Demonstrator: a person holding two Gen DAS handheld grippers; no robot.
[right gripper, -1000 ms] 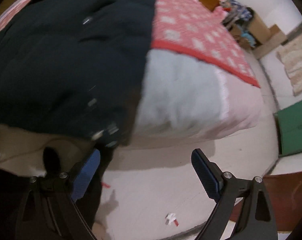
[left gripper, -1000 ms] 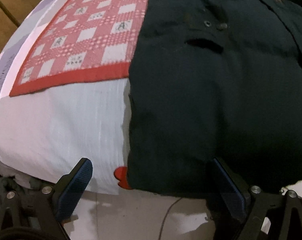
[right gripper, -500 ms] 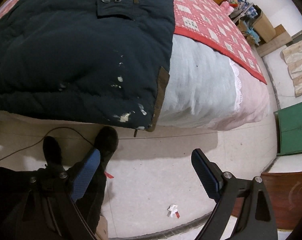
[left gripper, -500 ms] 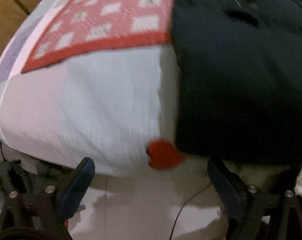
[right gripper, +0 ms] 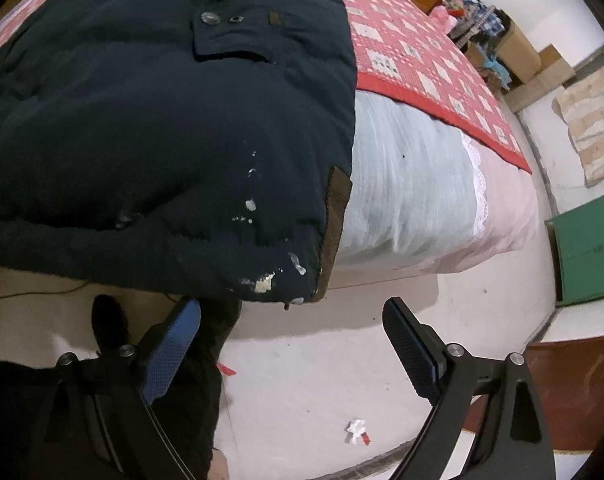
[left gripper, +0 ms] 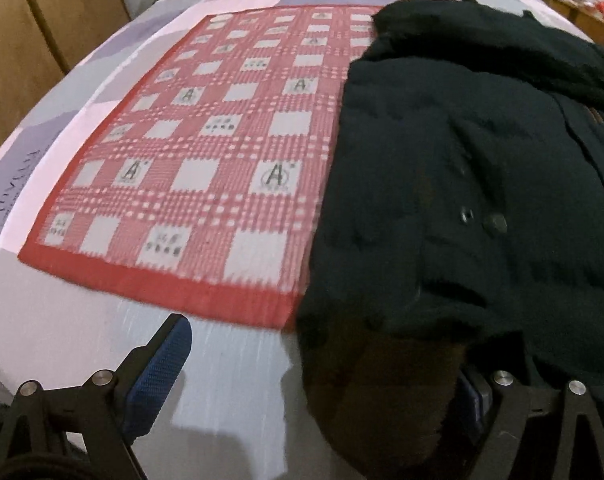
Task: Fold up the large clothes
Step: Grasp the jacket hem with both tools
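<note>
The big dark padded jacket [left gripper: 462,184] lies spread over the bed [left gripper: 230,368], its hem draped off the bed's near edge toward me, with the red checked blanket [left gripper: 206,152] flat beside it on either side. My left gripper [left gripper: 326,376] is at that hem: its left blue pad stands clear over the pale sheet, apart from the jacket, but the right pad is almost wholly buried behind a fold of dark cloth, so I cannot tell whether fabric sits between the fingers or only in front of them, and the grip there is not something I can call. The fold nearest this camera is blurred and brownish in shadow, and the jacket's right part runs out of the left wrist view. From my right wrist the jacket [right gripper: 162,120] fills the upper left, with a snap-buttoned pocket flap and pale flecks near its lower corner, where a brown lining strip shows at the edge. My right gripper [right gripper: 292,344] hangs below that corner over the pale floor [right gripper: 322,392], jaws spread wide, nothing between them, not touching the cloth. The jacket's far end and left part are cut off by the lens edge. Below the hem I see a dark shoe [right gripper: 106,320] and my dark trouser leg, partly hidden by the left finger. A small white and red scrap [right gripper: 357,429] lies on the floor beneath the gripper.
</note>
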